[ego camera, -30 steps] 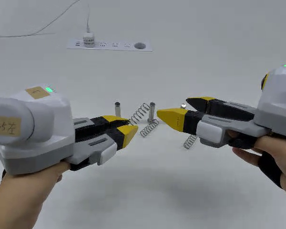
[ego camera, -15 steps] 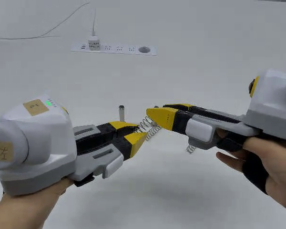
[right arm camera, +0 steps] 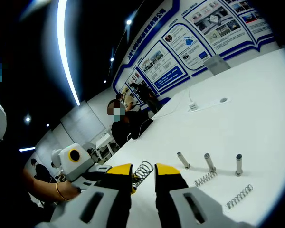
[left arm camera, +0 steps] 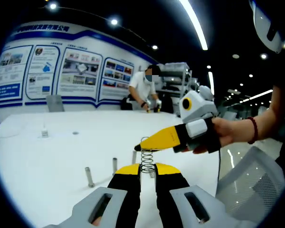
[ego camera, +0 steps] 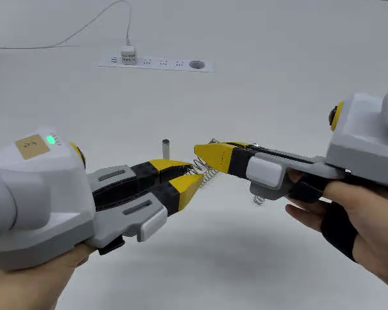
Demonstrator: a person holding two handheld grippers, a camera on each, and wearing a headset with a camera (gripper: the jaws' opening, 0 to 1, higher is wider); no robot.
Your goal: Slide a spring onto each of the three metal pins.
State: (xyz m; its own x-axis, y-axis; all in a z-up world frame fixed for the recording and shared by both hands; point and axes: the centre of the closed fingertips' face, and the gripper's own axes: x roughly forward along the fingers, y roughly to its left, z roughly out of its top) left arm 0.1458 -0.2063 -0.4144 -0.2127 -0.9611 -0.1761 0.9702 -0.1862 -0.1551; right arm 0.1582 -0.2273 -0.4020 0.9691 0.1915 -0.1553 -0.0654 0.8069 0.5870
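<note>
On the white counter (ego camera: pixel 278 97), the left gripper (ego camera: pixel 189 175) comes in from 8 o'clock and the right gripper (ego camera: pixel 204 156) from 3 o'clock, and they meet tip to tip above it. The three pins (right arm camera: pixel 209 162) stand bare in a row, at 3 o'clock from the right jaws. Two loose springs (right arm camera: pixel 206 178) lie just below them.

The left jaws are narrow and clamp one spring (left arm camera: pixel 147 161) upright. The right jaws sit narrowly about its top end, but I cannot tell whether they pinch it.

This looks like re-gripping before threading. It is best to hold the spring by its side and leave the bottom coil free. Then line its axis up with a pin, lower it straight, and let go only once the pin is inside.
</note>
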